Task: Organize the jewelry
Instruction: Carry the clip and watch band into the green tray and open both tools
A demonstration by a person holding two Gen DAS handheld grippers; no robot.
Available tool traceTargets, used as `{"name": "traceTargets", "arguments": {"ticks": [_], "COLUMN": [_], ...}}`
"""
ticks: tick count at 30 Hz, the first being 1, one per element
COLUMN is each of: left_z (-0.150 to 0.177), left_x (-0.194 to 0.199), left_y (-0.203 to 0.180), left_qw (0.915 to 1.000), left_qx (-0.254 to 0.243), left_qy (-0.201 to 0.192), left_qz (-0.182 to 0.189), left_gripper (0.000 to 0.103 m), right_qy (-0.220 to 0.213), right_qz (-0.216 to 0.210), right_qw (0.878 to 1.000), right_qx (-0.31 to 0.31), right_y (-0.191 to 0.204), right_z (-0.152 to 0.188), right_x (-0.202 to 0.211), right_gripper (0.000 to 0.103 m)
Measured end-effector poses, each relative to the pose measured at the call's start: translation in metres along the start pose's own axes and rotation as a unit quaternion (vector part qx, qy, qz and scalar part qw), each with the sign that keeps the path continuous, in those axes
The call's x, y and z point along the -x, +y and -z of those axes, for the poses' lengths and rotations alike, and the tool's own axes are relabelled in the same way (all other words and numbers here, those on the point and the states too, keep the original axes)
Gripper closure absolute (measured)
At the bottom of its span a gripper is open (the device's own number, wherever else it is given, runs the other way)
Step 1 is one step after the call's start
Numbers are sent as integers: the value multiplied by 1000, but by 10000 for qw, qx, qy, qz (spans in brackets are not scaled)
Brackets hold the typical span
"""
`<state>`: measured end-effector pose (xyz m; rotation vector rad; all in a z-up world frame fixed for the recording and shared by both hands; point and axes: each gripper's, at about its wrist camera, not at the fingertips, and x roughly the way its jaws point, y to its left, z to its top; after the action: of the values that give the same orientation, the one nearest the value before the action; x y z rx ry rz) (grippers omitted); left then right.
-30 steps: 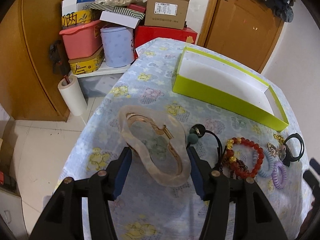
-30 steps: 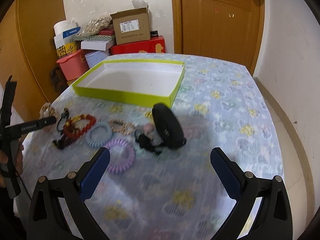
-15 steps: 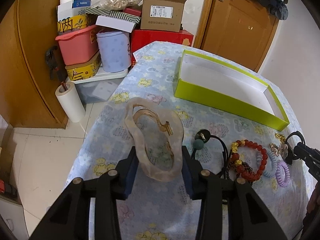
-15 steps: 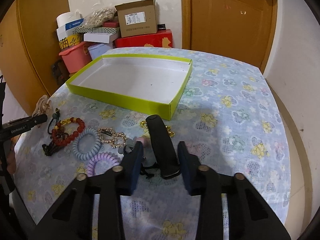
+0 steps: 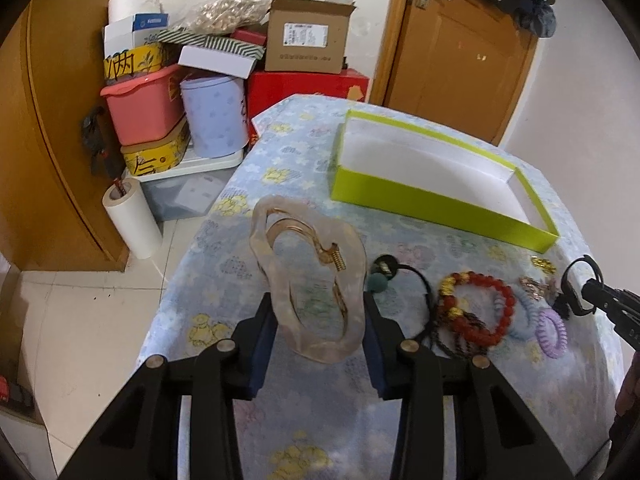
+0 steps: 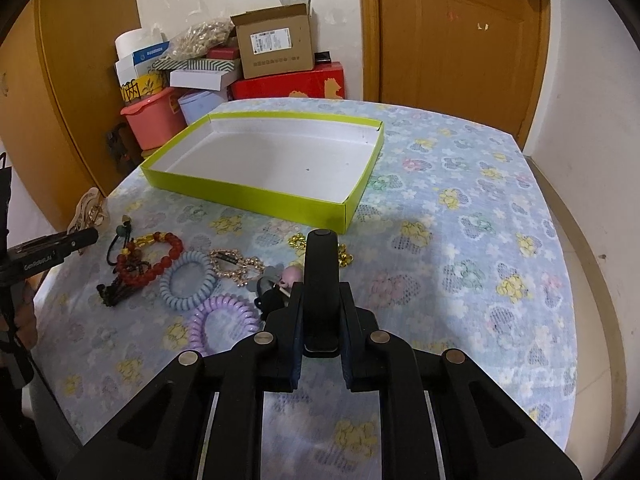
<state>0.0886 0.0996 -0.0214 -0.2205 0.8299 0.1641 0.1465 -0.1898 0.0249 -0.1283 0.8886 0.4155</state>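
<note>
Above the flowered table (image 6: 460, 208), both grippers have closed within 1 second: the left gripper (image 5: 320, 320) now clamps a pale hair clip (image 5: 308, 284), the right gripper (image 6: 320, 320) a black clip (image 6: 320, 280), both lifted near the empty green box (image 6: 256, 196), ready for loading.

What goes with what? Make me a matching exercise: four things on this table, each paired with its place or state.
1. beige hair clip
2. black hair clip
3. green tray
4. purple coil tie

A. lying loose on the tablecloth
B. empty
C. clamped in the left gripper
D. clamped in the right gripper

Pairs: 1-C, 2-D, 3-B, 4-A
</note>
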Motion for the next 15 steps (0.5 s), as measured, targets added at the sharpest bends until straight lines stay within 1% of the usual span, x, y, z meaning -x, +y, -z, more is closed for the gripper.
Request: {"name": "traceTargets", "arguments": {"ticks": [10, 15], "left_z": [-3, -9], "left_x": [31, 37], "left_y": [-26, -44], "left_qw": [9978, 9954], "left_qx": [-362, -569], "left_qy": [-174, -190], "left_qz": [535, 747], "left_gripper": [62, 62], "right_qy": [-268, -374], "right_qz": [-63, -134], "right_qw": [9996, 9991], "right_qx": [-115, -119], "right_y": [1, 3], "right_z": [-1, -4], "right_x": [32, 42], "right_gripper": [88, 88]}}
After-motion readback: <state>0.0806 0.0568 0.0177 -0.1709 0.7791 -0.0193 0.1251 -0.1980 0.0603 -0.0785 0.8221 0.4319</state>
